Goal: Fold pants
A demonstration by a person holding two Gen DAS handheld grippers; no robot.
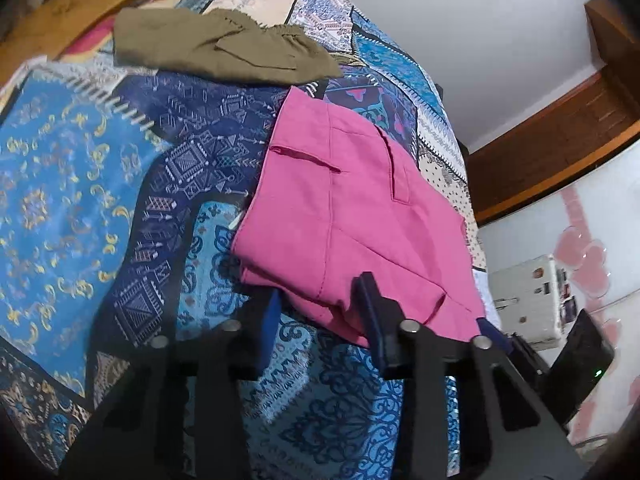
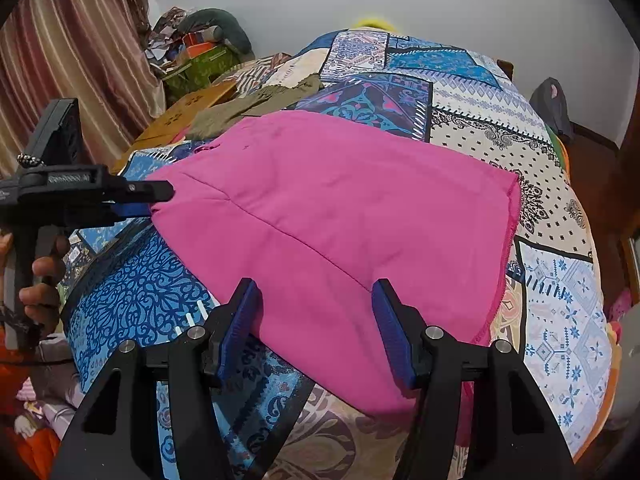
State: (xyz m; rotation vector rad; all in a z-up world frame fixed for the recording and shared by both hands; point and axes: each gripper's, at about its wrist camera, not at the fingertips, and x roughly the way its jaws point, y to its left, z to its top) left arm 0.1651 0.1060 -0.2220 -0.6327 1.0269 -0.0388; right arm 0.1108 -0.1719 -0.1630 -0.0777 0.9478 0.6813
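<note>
Pink pants [image 2: 328, 220] lie folded flat on a patchwork bedspread [image 2: 520, 140]. My right gripper [image 2: 316, 300] is open and straddles their near edge, the cloth lying between its blue pads. At the pants' left edge, my left gripper [image 2: 160, 200] comes in from the side, held by a hand [image 2: 40, 276]. In the left wrist view, a corner of the pink pants [image 1: 340, 208] sits between the jaws of the left gripper [image 1: 320, 296]. A gap still shows there, and the pads do not visibly pinch the cloth.
A folded olive garment [image 1: 224, 48] [image 2: 248, 108] lies further back on the bed, beside a brown cardboard sheet [image 2: 188, 108]. Behind it is a pile of clutter [image 2: 200, 52] and a striped curtain [image 2: 80, 40]. The bed drops off on the right.
</note>
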